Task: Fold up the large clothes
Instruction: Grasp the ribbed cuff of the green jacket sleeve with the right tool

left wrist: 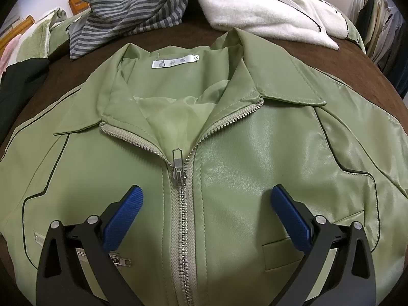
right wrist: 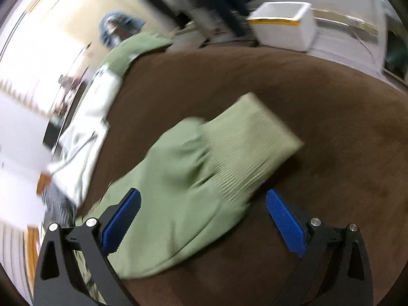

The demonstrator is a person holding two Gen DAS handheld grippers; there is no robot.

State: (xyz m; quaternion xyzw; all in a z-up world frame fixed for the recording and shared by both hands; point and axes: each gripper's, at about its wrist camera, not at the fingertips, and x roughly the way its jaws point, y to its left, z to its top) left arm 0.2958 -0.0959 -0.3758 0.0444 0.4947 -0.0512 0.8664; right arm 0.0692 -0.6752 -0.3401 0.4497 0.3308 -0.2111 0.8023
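A light green faux-leather jacket (left wrist: pixel 255 158) lies face up on the brown surface (left wrist: pixel 369 71), collar away from me, zipper (left wrist: pixel 179 168) partly done up. My left gripper (left wrist: pixel 206 196) is open above the jacket's chest, its blue pads (left wrist: pixel 122 219) either side of the zipper, holding nothing. In the right wrist view, which is blurred, the jacket's sleeve (right wrist: pixel 193 181) with its ribbed cuff (right wrist: pixel 252 137) lies stretched out on the brown surface (right wrist: pixel 331 127). My right gripper (right wrist: pixel 202 199) is open over the sleeve, empty.
A grey striped garment (left wrist: pixel 132 12) and a white fleece garment (left wrist: pixel 267 7) lie beyond the collar. A dark garment (left wrist: pixel 20 89) sits at left. Hanging clothes (left wrist: pixel 382 25) are at far right. A white box (right wrist: pixel 285 25) stands beyond the surface edge.
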